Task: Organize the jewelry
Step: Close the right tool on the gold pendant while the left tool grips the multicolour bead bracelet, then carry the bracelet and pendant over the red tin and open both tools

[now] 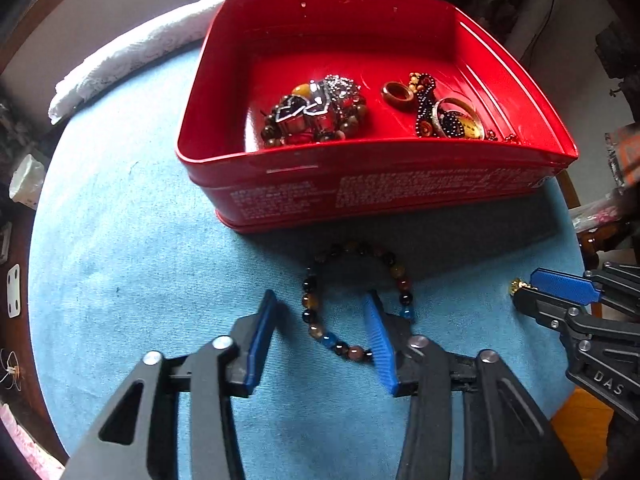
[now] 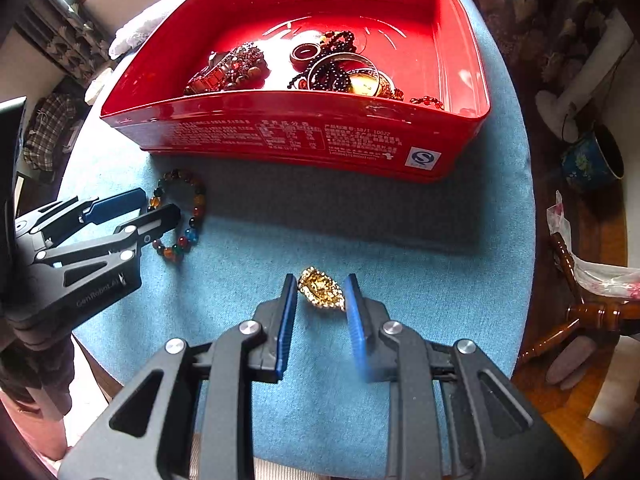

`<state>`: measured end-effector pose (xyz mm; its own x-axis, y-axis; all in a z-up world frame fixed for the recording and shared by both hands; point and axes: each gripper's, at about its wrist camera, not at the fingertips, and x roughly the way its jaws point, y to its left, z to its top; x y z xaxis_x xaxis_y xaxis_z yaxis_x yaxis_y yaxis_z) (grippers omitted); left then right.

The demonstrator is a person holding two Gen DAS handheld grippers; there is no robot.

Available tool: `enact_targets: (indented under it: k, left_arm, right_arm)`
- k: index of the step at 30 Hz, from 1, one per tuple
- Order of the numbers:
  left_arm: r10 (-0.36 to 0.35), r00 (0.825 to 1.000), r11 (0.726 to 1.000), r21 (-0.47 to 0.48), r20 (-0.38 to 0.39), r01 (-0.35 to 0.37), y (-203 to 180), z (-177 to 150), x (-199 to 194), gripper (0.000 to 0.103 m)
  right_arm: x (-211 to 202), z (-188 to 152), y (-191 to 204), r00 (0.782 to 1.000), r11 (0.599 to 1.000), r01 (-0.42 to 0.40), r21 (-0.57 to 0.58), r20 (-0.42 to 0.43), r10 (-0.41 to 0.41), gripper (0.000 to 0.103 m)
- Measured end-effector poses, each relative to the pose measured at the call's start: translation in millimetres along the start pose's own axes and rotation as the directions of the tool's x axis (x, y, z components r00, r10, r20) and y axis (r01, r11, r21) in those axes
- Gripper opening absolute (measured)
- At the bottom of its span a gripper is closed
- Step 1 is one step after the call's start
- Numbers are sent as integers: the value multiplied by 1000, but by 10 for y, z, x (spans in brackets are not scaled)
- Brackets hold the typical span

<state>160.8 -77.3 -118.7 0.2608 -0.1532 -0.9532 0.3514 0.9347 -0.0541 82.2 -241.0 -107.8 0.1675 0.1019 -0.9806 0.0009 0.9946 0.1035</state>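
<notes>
A red tin (image 1: 376, 184) (image 2: 296, 140) on the blue cloth holds several pieces of jewelry (image 1: 316, 114) (image 2: 340, 70). A multicoloured bead bracelet (image 1: 310, 304) (image 2: 198, 200) lies in front of the tin. My left gripper (image 1: 322, 300) (image 2: 160, 204) is open, with one finger on each side of the bracelet's left strand. A gold brooch (image 2: 322, 288) (image 1: 518, 285) lies on the cloth. My right gripper (image 2: 320, 284) (image 1: 524, 290) is open around it, with the left pad touching the brooch and the right pad just clear of it.
A white towel (image 1: 136, 52) lies behind the tin at the left. The round table's edge (image 2: 532, 240) is close on the right, with wooden chair parts (image 2: 576, 312) and a blue floral cup (image 2: 592, 160) beyond.
</notes>
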Motion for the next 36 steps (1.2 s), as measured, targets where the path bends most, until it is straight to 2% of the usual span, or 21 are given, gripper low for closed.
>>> enact_targets:
  k: [3, 4, 15, 24, 30, 36]
  left_arm:
    - [-31, 999, 1000, -1, -9, 31, -57, 14, 14, 13]
    - [-51, 999, 999, -8, -14, 50, -58, 18, 23, 8]
    - [-87, 996, 995, -37, 22, 88, 50, -40, -138, 8]
    - [-103, 990, 993, -51, 92, 108, 196, -104, -514, 8]
    - [-118, 980, 991, -43, 161, 126, 208, -46, -807, 8]
    - [-155, 958, 986, -24, 240, 166, 187, 81, -1148, 8]
  right_arm:
    - [43, 32, 26, 1000, 1000, 3, 2, -7, -3, 23]
    - [48, 30, 24, 1000, 1000, 5, 2, -7, -5, 23]
    - [-8, 72, 82, 1000, 1000, 15, 6, 5, -15, 23]
    - [-223, 62, 122, 999, 1000, 11, -1, 49, -11, 23]
    - [-393, 103, 137, 996, 1000, 6, -9, 85, -5, 23]
    - [-667, 218, 148, 989, 999, 11, -31, 150, -6, 23]
